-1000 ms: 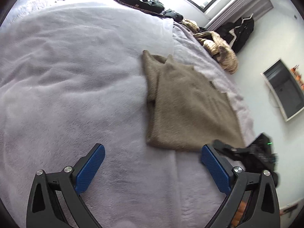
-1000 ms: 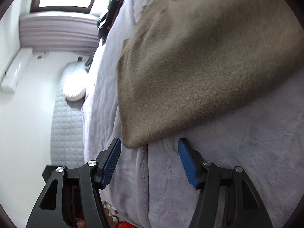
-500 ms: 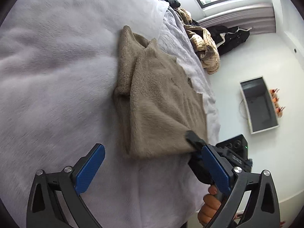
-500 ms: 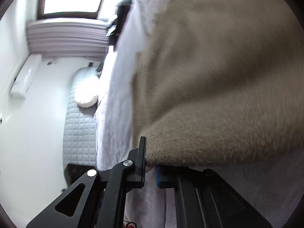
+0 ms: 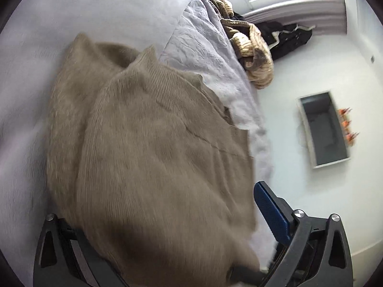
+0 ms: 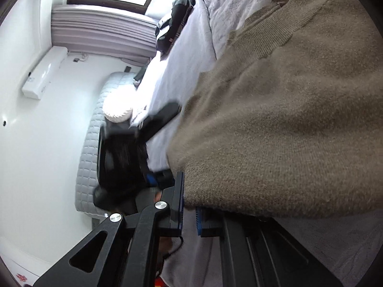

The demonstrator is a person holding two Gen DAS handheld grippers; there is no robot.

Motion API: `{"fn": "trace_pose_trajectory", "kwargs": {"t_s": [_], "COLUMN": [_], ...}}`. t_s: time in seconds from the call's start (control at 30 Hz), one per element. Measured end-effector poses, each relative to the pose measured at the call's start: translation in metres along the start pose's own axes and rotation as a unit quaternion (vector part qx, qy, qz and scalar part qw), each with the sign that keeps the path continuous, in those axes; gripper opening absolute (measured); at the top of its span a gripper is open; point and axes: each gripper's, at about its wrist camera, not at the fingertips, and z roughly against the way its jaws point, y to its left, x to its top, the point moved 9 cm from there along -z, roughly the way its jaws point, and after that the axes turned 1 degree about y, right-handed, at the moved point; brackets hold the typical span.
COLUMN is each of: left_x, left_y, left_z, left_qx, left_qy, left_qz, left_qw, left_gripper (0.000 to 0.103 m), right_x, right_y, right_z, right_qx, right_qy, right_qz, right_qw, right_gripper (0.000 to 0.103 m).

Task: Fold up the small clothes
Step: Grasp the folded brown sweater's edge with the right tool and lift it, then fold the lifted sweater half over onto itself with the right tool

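Pale lilac bedding (image 5: 119, 7) carries the tan knit sweater (image 5: 153, 148) near its right edge. On the far wall, a grey open box (image 5: 323, 129) looks empty. Right gripper (image 6: 190, 211) pinches the sweater's near corner; left gripper (image 5: 167, 246), jaws just narrowing yet wide, straddles its hem.

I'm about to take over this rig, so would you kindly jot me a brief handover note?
Right hand-held gripper: shut on the sweater's near corner, hem clamped between the pads.
Left hand-held gripper: jaws have just been closing around the other near corner; grip unconfirmed, its left finger is hidden under the knit.
Sweater: on the bed, one side already folded in.
Left: secure the left grip, fold the near hem away towards the collar, smooth.
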Motion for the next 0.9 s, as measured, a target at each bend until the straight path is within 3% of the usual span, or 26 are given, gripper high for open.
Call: {"fn": "trace_pose_trajectory", "kwargs": {"t_s": [0.13, 0.17, 0.23, 0.3, 0.4, 0.53, 0.63, 0.7, 0.8, 0.9], "left_x": [0.001, 0.001, 0.000, 0.000, 0.001, 0.002, 0.005, 0.006, 0.006, 0.007], "left_y": [0.006, 0.008, 0.015, 0.019, 0.017, 0.006, -0.011, -0.021, -0.040, -0.075], "left_z": [-0.011, -0.014, -0.016, -0.015, -0.013, -0.007, -0.004, -0.001, 0.000, 0.001], "left_qx": [0.075, 0.093, 0.125, 0.133, 0.153, 0.181, 0.198, 0.204, 0.212, 0.222], "left_qy": [0.008, 0.009, 0.008, 0.005, -0.009, -0.028, -0.045, -0.052, -0.059, -0.077], "left_qz": [-0.042, -0.053, -0.071, -0.073, -0.084, -0.114, -0.141, -0.154, -0.175, -0.220], "left_qw": [0.9963, 0.9942, 0.9896, 0.9883, 0.9846, 0.9764, 0.9689, 0.9655, 0.9597, 0.9466], "left_gripper": [0.056, 0.053, 0.039, 0.037, 0.030, 0.027, 0.025, 0.023, 0.022, 0.022], "right_x": [-0.027, -0.032, -0.033, -0.019, 0.025, 0.076, 0.093, 0.083, 0.081, 0.079], "right_y": [-0.013, -0.015, -0.018, -0.020, -0.027, -0.045, -0.067, -0.099, -0.103, -0.097], "right_z": [0.003, 0.009, 0.023, 0.040, 0.067, 0.075, 0.054, 0.029, 0.028, 0.045], "right_qx": [-0.040, -0.055, -0.077, -0.098, -0.134, -0.187, -0.220, -0.236, -0.224, -0.192], "right_qy": [0.081, 0.097, 0.103, 0.081, 0.007, -0.047, -0.039, 0.009, -0.003, 0.001], "right_qz": [0.031, 0.049, 0.073, 0.090, 0.094, 0.087, 0.090, 0.066, 0.074, 0.074], "right_qw": [0.995, 0.993, 0.989, 0.988, 0.986, 0.977, 0.971, 0.969, 0.972, 0.979], "right_gripper": [0.013, 0.013, 0.013, 0.013, 0.013, 0.013, 0.013, 0.013, 0.010, 0.010]}}
